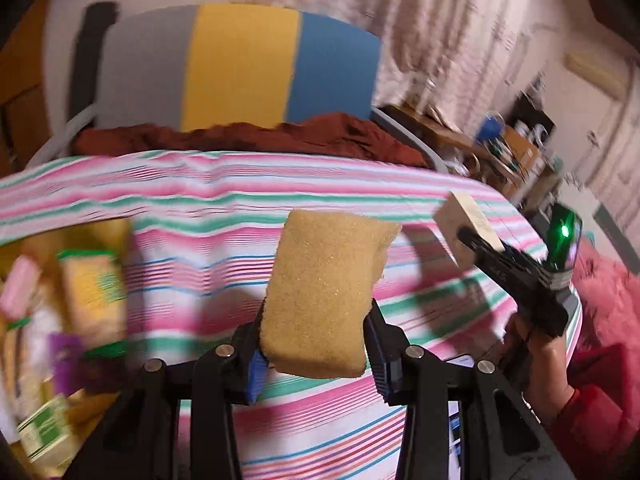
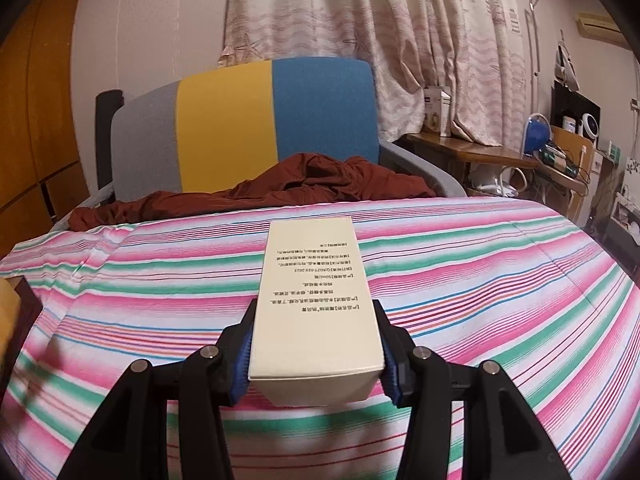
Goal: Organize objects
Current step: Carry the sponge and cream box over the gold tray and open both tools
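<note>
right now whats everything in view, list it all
sponge: 1, yellow-tan, clamped in the left gripper above the cloth
carton: 1, cream with printed text, clamped in the right gripper
striped cloth: 1, pink, green and white, covering the table
packaged items: several, yellow, green, pink, purple, blurred, at the cloth's left edge
chair: 1, grey, yellow and blue back, behind the table
garment: 1, rust red, crumpled on the chair seat
curtain: 1, pale patterned, behind the chair
side desk: 1, wooden, cluttered, far right
left gripper: 1, black, shut on the sponge
right gripper: 1, black, shut on the carton
hand: 1, red sleeve, holding the right gripper
</note>
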The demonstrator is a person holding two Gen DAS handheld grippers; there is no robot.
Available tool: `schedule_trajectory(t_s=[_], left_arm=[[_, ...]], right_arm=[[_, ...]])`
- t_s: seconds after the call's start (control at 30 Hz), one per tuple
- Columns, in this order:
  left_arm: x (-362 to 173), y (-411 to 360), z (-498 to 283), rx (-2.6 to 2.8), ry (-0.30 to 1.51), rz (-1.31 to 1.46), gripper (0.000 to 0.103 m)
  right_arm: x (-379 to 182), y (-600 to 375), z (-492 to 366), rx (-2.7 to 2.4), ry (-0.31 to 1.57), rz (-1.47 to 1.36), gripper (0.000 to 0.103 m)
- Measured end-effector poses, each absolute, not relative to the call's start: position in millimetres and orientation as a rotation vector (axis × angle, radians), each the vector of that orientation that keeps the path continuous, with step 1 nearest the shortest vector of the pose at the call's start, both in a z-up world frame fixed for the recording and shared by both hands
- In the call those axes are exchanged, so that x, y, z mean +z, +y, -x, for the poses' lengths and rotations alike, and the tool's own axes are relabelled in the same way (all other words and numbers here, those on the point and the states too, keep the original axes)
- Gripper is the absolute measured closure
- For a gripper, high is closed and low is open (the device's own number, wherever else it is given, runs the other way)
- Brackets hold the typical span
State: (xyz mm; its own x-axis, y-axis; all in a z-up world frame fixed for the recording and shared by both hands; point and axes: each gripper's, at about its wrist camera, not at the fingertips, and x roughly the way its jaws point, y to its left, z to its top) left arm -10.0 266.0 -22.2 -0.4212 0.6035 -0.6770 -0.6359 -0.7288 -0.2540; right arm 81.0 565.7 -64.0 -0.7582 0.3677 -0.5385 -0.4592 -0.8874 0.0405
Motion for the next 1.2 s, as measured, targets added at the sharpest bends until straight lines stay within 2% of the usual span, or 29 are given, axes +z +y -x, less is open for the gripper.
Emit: schedule_trajectory(t_s=[0.3,0.57,0.63,0.7,0.73,0.77,0.9,0.97,1.1,1.2], left_arm=[[-13,169,55,2.366,-0.115,1.070,0.060],[-18,123,100,2.476,-0.184,1.151,0.060],[-25,116,116,2.492,-0.175,1.227,0.054],[-33,107,129,2.499,-0.209,1.279,0.035],[-34,105,131,2.500,-0.220,1.291,0.022],[-36,102,134,2.504,-0.231,1.309,0.014],[-35,89,126,2.530,-0.290,1.315,0.012],[-32,85,119,2.558,-0.272,1.294,0.007],[-21,72,93,2.624,-0.240,1.197,0.006],[-13,60,79,2.605,-0.279,1.152,0.001]], right_arm=[[-57,549,-81,2.610,0.183,0.807,0.052],[-29,519,-97,2.693,0.174,0.802,0.052],[-20,508,-101,2.727,0.194,0.794,0.052],[-12,497,-103,2.759,0.220,0.785,0.052],[-8,490,-105,2.777,0.235,0.778,0.052],[-3,482,-106,2.800,0.250,0.770,0.052],[7,446,-107,2.887,0.286,0.778,0.052],[9,425,-106,2.945,0.310,0.795,0.052],[11,389,-102,3.034,0.347,0.849,0.052],[11,360,-96,3.106,0.365,0.914,0.052]])
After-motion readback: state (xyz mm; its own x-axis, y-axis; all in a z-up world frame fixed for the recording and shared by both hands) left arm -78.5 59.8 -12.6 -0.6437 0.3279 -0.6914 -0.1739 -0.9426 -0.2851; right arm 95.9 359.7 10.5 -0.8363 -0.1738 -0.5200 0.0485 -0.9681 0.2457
